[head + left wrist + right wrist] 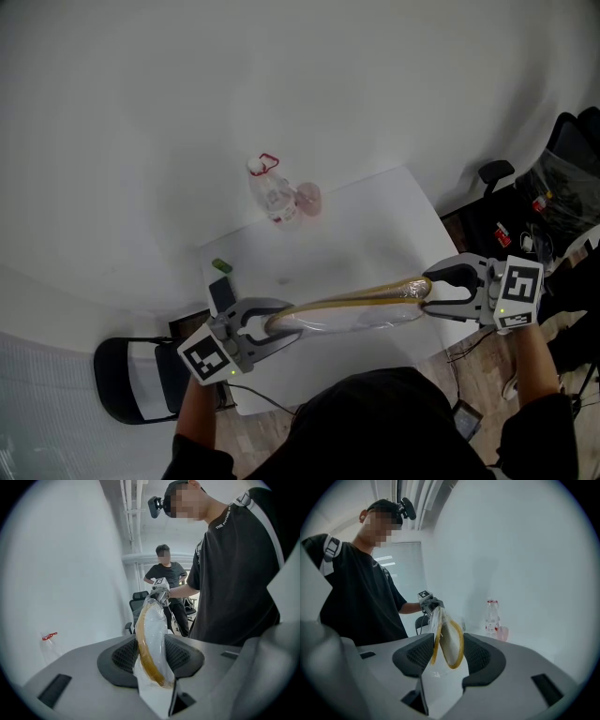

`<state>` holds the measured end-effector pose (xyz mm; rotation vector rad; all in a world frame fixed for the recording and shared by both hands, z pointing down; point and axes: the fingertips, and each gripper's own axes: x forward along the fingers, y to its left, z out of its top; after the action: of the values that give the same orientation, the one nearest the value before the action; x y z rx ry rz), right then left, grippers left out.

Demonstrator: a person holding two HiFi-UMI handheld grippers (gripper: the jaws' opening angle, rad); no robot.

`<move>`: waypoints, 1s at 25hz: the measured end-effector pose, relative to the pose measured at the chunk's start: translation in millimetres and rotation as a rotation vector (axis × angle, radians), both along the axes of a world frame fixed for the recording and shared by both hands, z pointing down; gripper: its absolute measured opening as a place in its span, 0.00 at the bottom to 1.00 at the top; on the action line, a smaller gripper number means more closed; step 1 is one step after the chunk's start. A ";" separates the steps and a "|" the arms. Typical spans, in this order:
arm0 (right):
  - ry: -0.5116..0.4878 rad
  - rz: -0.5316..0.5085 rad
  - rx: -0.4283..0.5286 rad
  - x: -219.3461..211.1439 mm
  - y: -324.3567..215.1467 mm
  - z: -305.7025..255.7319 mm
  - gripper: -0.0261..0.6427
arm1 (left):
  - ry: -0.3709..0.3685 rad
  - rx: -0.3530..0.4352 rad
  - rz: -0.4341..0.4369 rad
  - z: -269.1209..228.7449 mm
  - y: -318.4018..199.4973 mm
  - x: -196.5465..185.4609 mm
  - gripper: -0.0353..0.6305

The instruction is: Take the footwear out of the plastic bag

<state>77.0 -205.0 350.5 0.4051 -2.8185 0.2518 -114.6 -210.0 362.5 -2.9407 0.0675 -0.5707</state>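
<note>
Footwear (pixel 349 301) shows only dimly through plastic bag (pixel 370 322).

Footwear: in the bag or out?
In: the yellow-rimmed footwear lies inside the clear plastic bag; film covers it end to end in the head view.

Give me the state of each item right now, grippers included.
left gripper, shut on one end of the plastic bag.
right gripper, open, the bag's other end between its jaws.
plastic bag, held above the table, not emptied.
footwear, inside the bag.
bottle, upright on the table, capped.
</note>
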 end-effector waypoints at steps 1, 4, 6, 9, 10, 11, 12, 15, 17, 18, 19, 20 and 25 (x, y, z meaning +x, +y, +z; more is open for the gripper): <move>0.007 -0.007 -0.003 0.2 0.8 1.6 0.34 | 0.002 0.003 0.000 -0.9 -0.3 0.7 0.30; 0.039 -0.006 -0.001 2.8 -1.1 9.5 0.34 | 0.015 0.006 0.015 -4.9 3.2 3.4 0.30; 0.066 0.000 -0.003 2.8 -2.5 18.9 0.34 | 0.022 0.015 0.027 -6.6 5.7 4.7 0.30; 0.050 -0.024 -0.012 0.3 1.7 21.8 0.34 | 0.020 0.023 0.025 -7.3 3.6 3.2 0.29; 0.034 -0.031 -0.007 0.0 2.9 19.0 0.33 | 0.017 0.015 0.012 -7.0 2.0 2.0 0.29; 0.022 -0.034 0.003 -0.5 3.6 15.9 0.30 | 0.012 0.005 -0.005 -6.3 0.3 0.7 0.29; 0.019 -0.036 0.018 -1.4 4.2 13.4 0.23 | 0.006 -0.002 -0.022 -5.4 -1.3 -0.4 0.29; 0.034 -0.066 0.028 -10.4 10.3 10.7 0.17 | -0.010 -0.003 -0.034 -1.6 -3.8 -0.1 0.29; 0.045 -0.112 0.012 -20.6 17.6 10.9 0.17 | -0.009 -0.001 -0.008 0.9 -0.7 4.5 0.29; 0.075 -0.127 0.013 -25.2 19.6 14.0 0.17 | -0.009 0.003 0.008 2.1 1.3 7.0 0.29; 0.119 -0.134 0.022 -28.6 19.9 19.2 0.17 | -0.010 0.011 0.019 3.0 2.3 8.8 0.29; 0.156 -0.137 0.035 -30.9 19.4 24.3 0.17 | -0.009 0.019 0.026 3.3 2.1 9.7 0.29; 0.200 -0.144 0.072 -33.3 20.8 28.9 0.17 | 0.010 0.007 0.019 2.7 2.4 4.0 0.28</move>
<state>43.7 -184.2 379.3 0.2269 -2.6494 0.0746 -110.6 -207.6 365.2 -2.9346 0.0420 -0.5524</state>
